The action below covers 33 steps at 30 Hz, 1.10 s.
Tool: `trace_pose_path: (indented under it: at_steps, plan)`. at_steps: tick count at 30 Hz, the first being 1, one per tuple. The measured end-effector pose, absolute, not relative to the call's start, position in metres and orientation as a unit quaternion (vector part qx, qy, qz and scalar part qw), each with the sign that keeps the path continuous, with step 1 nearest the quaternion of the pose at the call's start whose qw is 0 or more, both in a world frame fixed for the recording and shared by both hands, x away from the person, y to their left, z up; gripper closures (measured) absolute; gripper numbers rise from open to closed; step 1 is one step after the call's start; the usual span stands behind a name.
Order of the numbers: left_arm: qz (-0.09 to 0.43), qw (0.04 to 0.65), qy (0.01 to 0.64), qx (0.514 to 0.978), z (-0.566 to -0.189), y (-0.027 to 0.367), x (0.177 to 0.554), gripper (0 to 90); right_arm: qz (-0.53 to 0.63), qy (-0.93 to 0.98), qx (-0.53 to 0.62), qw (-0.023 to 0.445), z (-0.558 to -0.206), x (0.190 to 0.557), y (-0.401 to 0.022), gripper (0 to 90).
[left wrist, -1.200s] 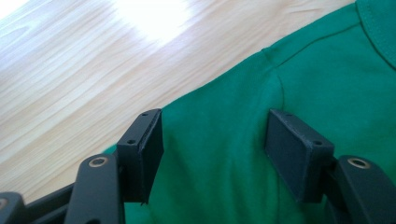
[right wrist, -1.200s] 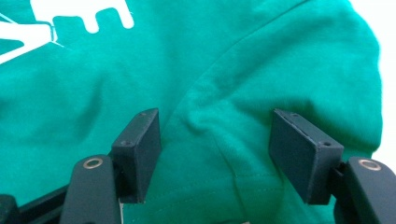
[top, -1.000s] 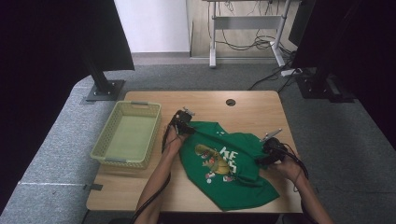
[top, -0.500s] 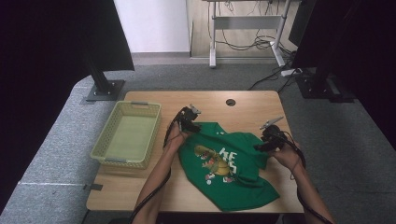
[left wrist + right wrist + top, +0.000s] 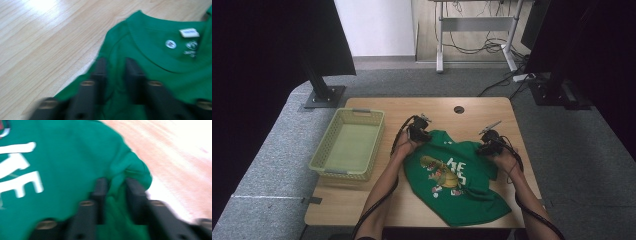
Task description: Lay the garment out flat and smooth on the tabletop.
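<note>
A soft green T-shirt point(image 5: 457, 175) with a cartoon print lies rumpled on my wood-grain desk point(image 5: 372, 205). My left gripper point(image 5: 115, 71) pinches fabric beside the collar; my right gripper point(image 5: 116, 190) clamps a bunched shoulder fold. The yellow-green mesh basket point(image 5: 332, 150) sits at left.

Light wood table point(image 5: 362, 200) with a green t-shirt point(image 5: 472, 200) spread out on it, plus a yellow-green basket point(image 5: 329, 167) at the left.

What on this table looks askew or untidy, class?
The green T-shirt lies crooked and rumpled, its lower hem bunched toward the table's near edge. The left gripper and right gripper each pinch a fold of it. The basket sits squarely.
</note>
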<state>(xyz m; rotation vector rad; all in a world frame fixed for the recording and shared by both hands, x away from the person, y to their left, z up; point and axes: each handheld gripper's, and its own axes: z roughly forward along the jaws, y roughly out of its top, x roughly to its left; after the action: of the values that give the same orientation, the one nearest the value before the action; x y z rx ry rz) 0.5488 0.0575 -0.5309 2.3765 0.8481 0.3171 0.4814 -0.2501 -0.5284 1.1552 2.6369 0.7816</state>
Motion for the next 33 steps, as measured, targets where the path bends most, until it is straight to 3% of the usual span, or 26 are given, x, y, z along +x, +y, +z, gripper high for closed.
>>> trace_pose_path:
  at_steps: [2, 3, 5, 6, 7, 8, 9, 10, 11, 12, 13, 14, 15, 16, 18, 23, 33]
  plan:
    - [0.143, 0.28, 0.31, 0.897, -0.527, 0.054, 0.546, 85.9, 0.256, 0.885, 0.381, 0.079, -0.528, 0.479, -0.249, 85.0]
    - [0.176, 0.318, 0.31, 0.879, -0.511, 0.058, 0.541, 85.9, 0.238, 0.891, 0.374, 0.099, -0.522, 0.474, -0.246, 85.5]
    - [0.176, 0.318, 0.31, 0.879, -0.511, 0.058, 0.541, 86.1, 0.263, 0.882, 0.373, 0.115, -0.504, 0.467, -0.252, 85.5]
    - [0.226, 0.402, 0.336, 0.821, -0.484, 0.071, 0.534, 86.1, 0.263, 0.882, 0.373, 0.115, -0.504, 0.467, -0.252, 85.5]
    - [0.226, 0.402, 0.336, 0.821, -0.484, 0.071, 0.534, 84.7, 0.263, 0.882, 0.373, 0.115, -0.504, 0.467, -0.252, 85.5]
    - [0.251, 0.416, 0.356, 0.798, -0.477, 0.074, 0.536, 84.7, 0.308, 0.861, 0.377, 0.147, -0.471, 0.455, -0.266, 84.9]
    - [0.251, 0.416, 0.356, 0.798, -0.477, 0.074, 0.536, 74.8, 0.308, 0.861, 0.377, 0.147, -0.471, 0.455, -0.266, 84.9]
    - [0.251, 0.416, 0.356, 0.798, -0.477, 0.074, 0.536, 74.8, 0.338, 0.841, 0.386, 0.171, -0.46, 0.453, -0.274, 84.9]
    - [0.264, 0.362, 0.398, 0.8, -0.483, 0.075, 0.547, 74.8, 0.338, 0.841, 0.386, 0.171, -0.46, 0.453, -0.274, 72.9]
    - [0.264, 0.362, 0.398, 0.8, -0.483, 0.075, 0.547, 50.0, 0.338, 0.841, 0.386, 0.171, -0.46, 0.453, -0.274, 72.9]
    - [0.264, 0.362, 0.398, 0.8, -0.483, 0.075, 0.547, 50.0, 0.286, 0.838, 0.416, 0.208, -0.467, 0.463, -0.282, 72.9]
    - [0.233, 0.365, 0.41, 0.803, -0.487, 0.082, 0.544, 50.0, 0.286, 0.838, 0.416, 0.208, -0.467, 0.463, -0.282, 48.3]
    - [0.233, 0.365, 0.41, 0.803, -0.487, 0.082, 0.544, 39.9, 0.286, 0.838, 0.416, 0.208, -0.467, 0.463, -0.282, 48.3]
    - [0.239, 0.338, 0.395, 0.82, -0.49, 0.084, 0.537, 39.9, 0.281, 0.837, 0.427, 0.195, -0.481, 0.463, -0.289, 44.0]
    - [0.239, 0.338, 0.395, 0.82, -0.49, 0.084, 0.537, 36.7, 0.279, 0.838, 0.432, 0.18, -0.491, 0.464, -0.292, 44.0]
    - [0.201, 0.333, 0.365, 0.846, -0.489, 0.087, 0.511, 33.9, 0.28, 0.845, 0.424, 0.165, -0.498, 0.463, -0.287, 35.5]
    - [0.164, 0.308, 0.332, 0.876, -0.499, 0.093, 0.469, 31.3, 0.282, 0.857, 0.41, 0.136, -0.502, 0.443, -0.282, 29.3]
